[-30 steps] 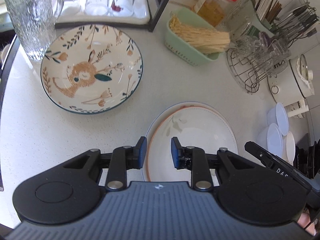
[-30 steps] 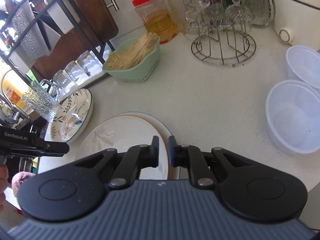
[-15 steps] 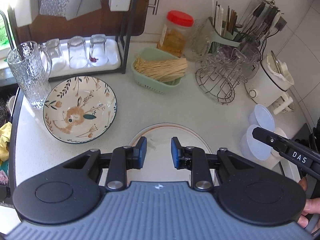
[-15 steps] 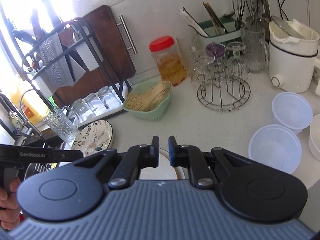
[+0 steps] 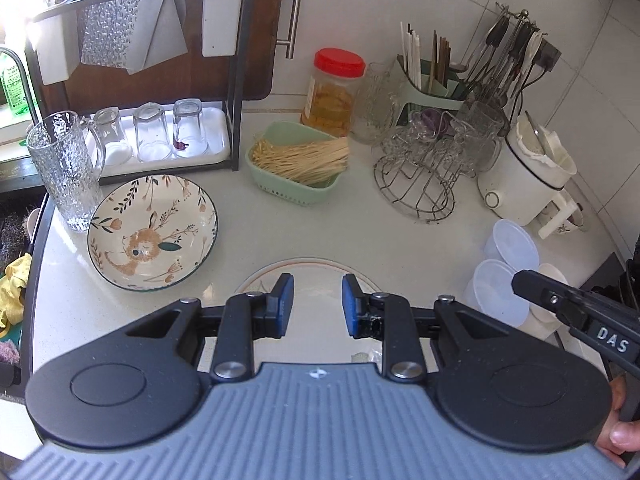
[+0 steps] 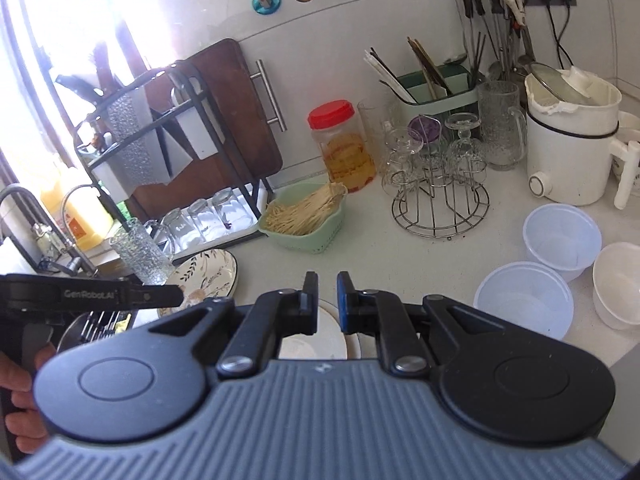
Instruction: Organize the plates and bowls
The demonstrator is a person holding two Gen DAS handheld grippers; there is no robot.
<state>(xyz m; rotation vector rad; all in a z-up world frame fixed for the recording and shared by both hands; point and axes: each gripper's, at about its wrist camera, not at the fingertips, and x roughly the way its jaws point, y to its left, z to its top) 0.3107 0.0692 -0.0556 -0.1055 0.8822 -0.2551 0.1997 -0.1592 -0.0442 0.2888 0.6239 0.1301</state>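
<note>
On the left of the white worktop lies the round ceramic bowl painted with a rabbit and leaves, empty, just beside a tall ribbed glass jug that may touch its rim. Toward the middle, directly under both grippers, lies the stack of white round plates with an orange rim line, flat and mostly hidden by the tools; nothing is on it that I can see. The left gripper hangs above this stack with its blue-padded fingers apart by a moderate gap, grasping nothing. The right gripper is also over the plates, its fingers clenched together on nothing. The rabbit bowl lies forward and to the left of the left fingers, so I judge the left hand is the nearer one to fetch it. On the right stand two translucent plastic bowls, both empty, and a small white bowl just beside them, nearer to the right hand.
</note>
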